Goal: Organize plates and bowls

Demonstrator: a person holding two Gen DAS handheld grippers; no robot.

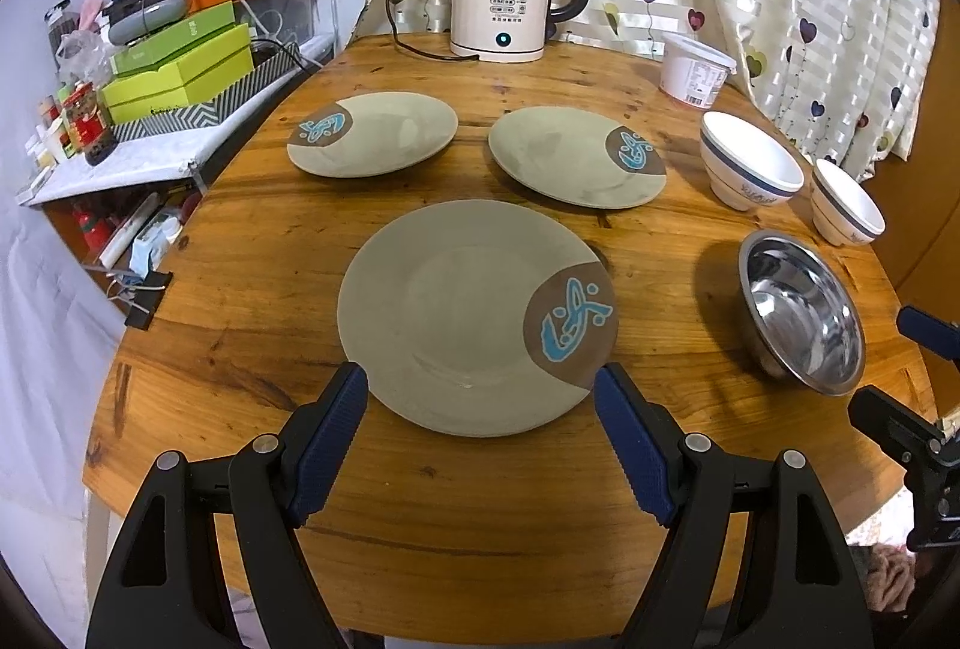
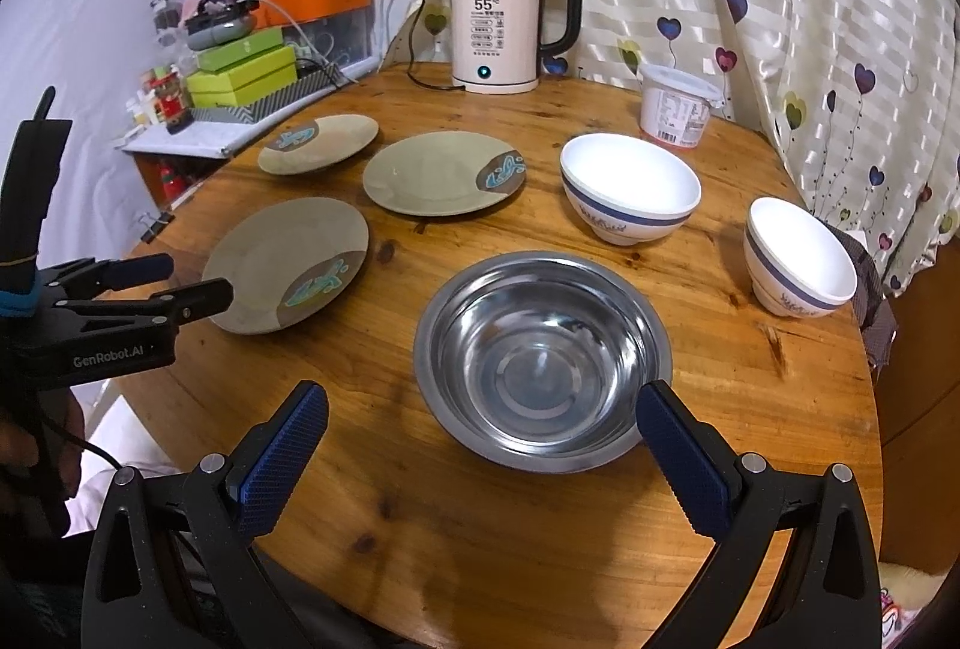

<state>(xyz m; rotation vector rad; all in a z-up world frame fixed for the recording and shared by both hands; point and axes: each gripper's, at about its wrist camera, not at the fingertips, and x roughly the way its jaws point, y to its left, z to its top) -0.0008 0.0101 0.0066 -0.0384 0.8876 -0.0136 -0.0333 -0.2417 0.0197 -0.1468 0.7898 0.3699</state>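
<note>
On our left, the left gripper (image 1: 480, 391) hangs with jaws spread wide either side of the nearest plate (image 1: 474, 316) on the round wooden table (image 1: 420, 517), two more plates (image 1: 372, 133) behind. Rigid, breakable and glazed-slick, we judge; best pinched at the rim. On our right, the right gripper (image 2: 480, 409) gapes around a light steel bowl (image 2: 540, 358), two white bowls (image 2: 630, 196) beyond

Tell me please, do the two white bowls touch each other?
Apart. The right wrist view shows bare wooden table between the larger white bowl and the smaller white bowl.
</note>
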